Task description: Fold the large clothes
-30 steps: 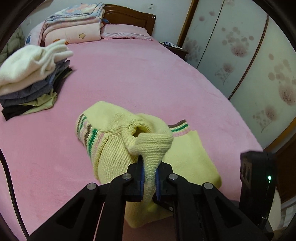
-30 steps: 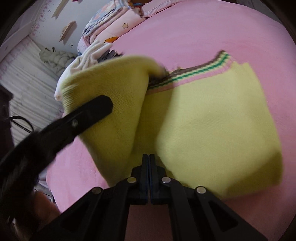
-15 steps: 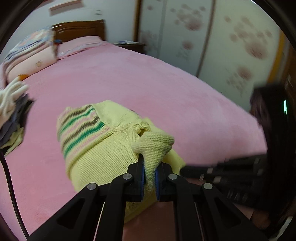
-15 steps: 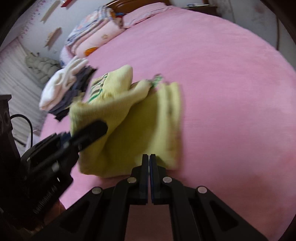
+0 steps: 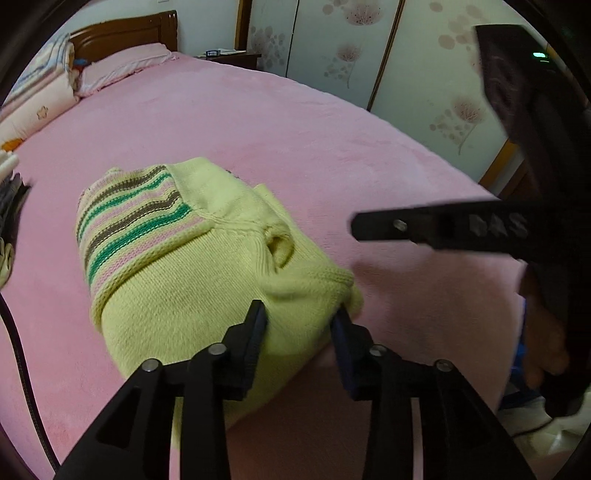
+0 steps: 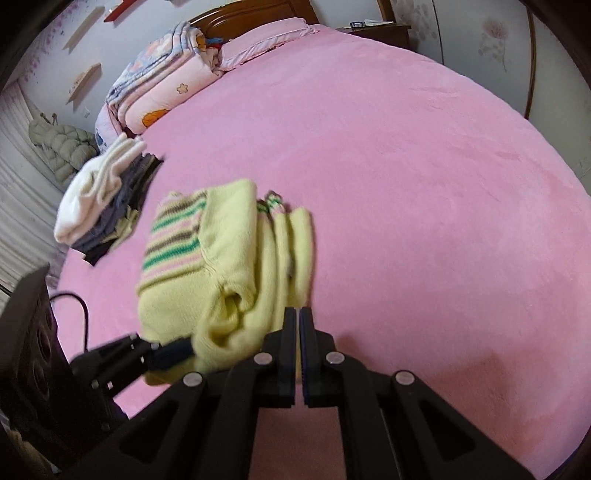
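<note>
We see a wide bed (image 6: 406,184) covered by a pink plush blanket, which fills most of both views. At its head lie a stack of folded quilts (image 6: 162,81) and a pink pillow (image 6: 266,35) against a dark wooden headboard (image 5: 125,31). Along the far wall stand wardrobe doors (image 5: 332,48) printed with pale flowers.

Near the front edge of the bed lies the yellow knit sweater (image 5: 177,266), folded into a thick bundle, with a band of green, brown and pink stripes on its upper left part. To its left, apart from it, sits a pile of folded clothes (image 6: 107,199) topped by a white garment.

Our left gripper (image 5: 299,321) stands with its jaws spread wide; the near edge of the sweater lies between them, and we cannot tell whether the pads touch the knit. Our right gripper (image 6: 297,332) has its jaws pressed together with nothing between them, just beside the sweater's right edge.
</note>
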`<state>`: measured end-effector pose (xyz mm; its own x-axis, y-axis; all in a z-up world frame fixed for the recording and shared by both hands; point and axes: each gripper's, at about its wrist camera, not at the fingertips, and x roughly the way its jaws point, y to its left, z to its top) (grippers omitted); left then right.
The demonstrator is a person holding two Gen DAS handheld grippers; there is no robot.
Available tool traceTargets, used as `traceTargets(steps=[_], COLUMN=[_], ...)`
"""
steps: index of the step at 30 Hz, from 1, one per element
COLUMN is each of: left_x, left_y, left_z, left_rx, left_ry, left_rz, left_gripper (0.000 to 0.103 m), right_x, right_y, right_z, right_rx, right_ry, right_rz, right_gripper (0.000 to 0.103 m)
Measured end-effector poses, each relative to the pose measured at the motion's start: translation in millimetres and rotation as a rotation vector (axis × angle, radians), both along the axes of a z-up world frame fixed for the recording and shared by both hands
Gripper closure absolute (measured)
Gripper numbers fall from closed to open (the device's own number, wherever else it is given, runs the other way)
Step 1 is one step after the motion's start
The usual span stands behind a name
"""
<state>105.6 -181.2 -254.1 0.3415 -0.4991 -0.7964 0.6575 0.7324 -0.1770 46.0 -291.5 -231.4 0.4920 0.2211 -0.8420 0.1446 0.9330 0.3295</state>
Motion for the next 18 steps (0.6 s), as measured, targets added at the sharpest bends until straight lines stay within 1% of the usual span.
traceTargets(steps=[1,2,3,4,5,6,7,10,11,14,16,18], left_x=[-1.8,-2.1,-3.6,-4.6,-3.9,-2.4,-0.2,14.0,22.3,43.7,56.0,65.6], left_y=[4.3,13.0,20.1,28.5,35.4,41.4,48.8,73.2,83.9,104.5,113.9,113.4], left_z=[5.0,9.8,15.2,20.4,24.0,26.9,29.1,30.3,27.1,15.0,8.7,5.8], left_rx=[-0.010,-0.030,-0.050,-0.069,-0.078,-0.083,-0.082,-0.077,-0.078,-0.077,-0.088,-0.107], left_ry=[0.009,0.021,0.033,0.045,0.055,0.059,0.058,0.051,0.056,0.096,0.106,0.110], left_rz=[0.003,0.009,0.020,0.038,0.054,0.074,0.101,0.205,0.257,0.374,0.433,0.455], left_gripper=[0.062,0.057,0.053,0.053,0.053,0.053,0.053,0.053,0.053,0.053,0.053,0.053], right_x=[2.5,5.6,8.9,11.7,14.6,18.5,19.8,28.0,31.9,46.6,55.2,62.8], right_y=[0.7,2.4,3.5,6.3,8.1,11.5,12.4,20.9,24.5,36.2,44.0,48.6], right_z=[2.1,5.1,8.7,10.9,12.6,13.4,13.5,11.2,10.1,2.1,-4.9,-11.7], right_rx=[0.010,0.022,0.035,0.041,0.046,0.053,0.061,0.073,0.071,0.062,0.049,0.023], right_ry=[-0.001,-0.003,-0.004,-0.004,-0.004,-0.003,-0.004,-0.010,-0.012,0.010,0.033,0.055], right_rz=[0.002,0.004,0.009,0.012,0.015,0.023,0.028,0.056,0.066,0.102,0.122,0.141], right_gripper=[0.101,0.101,0.098,0.091,0.085,0.073,0.069,0.069,0.069,0.069,0.069,0.069])
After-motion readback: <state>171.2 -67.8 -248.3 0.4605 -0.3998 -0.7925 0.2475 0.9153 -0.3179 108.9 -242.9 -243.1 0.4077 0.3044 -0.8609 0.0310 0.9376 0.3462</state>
